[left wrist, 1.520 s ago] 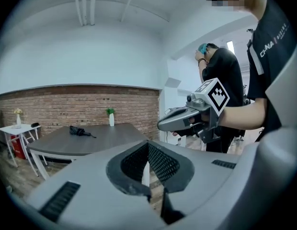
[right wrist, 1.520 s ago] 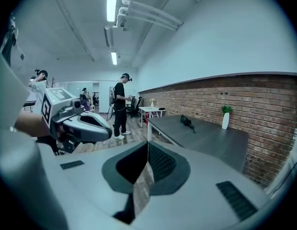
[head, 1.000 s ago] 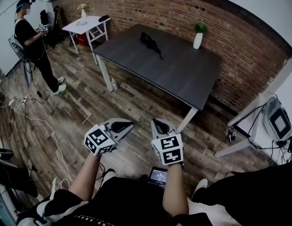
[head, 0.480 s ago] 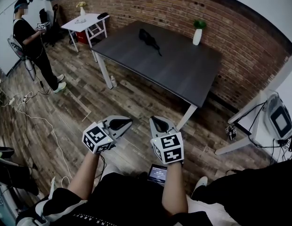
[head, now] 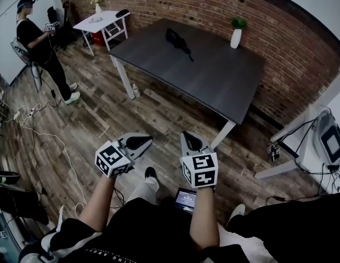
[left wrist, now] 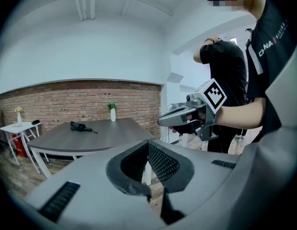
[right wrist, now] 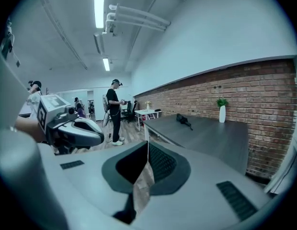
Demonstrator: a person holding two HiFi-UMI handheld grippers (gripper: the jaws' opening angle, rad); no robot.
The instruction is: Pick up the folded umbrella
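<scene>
A: Umbrella (head: 178, 41)?
B: Lies far back on table (head: 214, 86). Probably light, soft cloth over a stiff shaft; best pinched mid-bundle.
A: Grippers?
B: Left gripper (head: 138, 143) clenched, empty; right gripper (head: 191, 142) likewise. Both well short of table.
A: Obstacles?
B: Person (head: 41, 48) far left, vase (head: 236, 36) right; neither blocks.
</scene>
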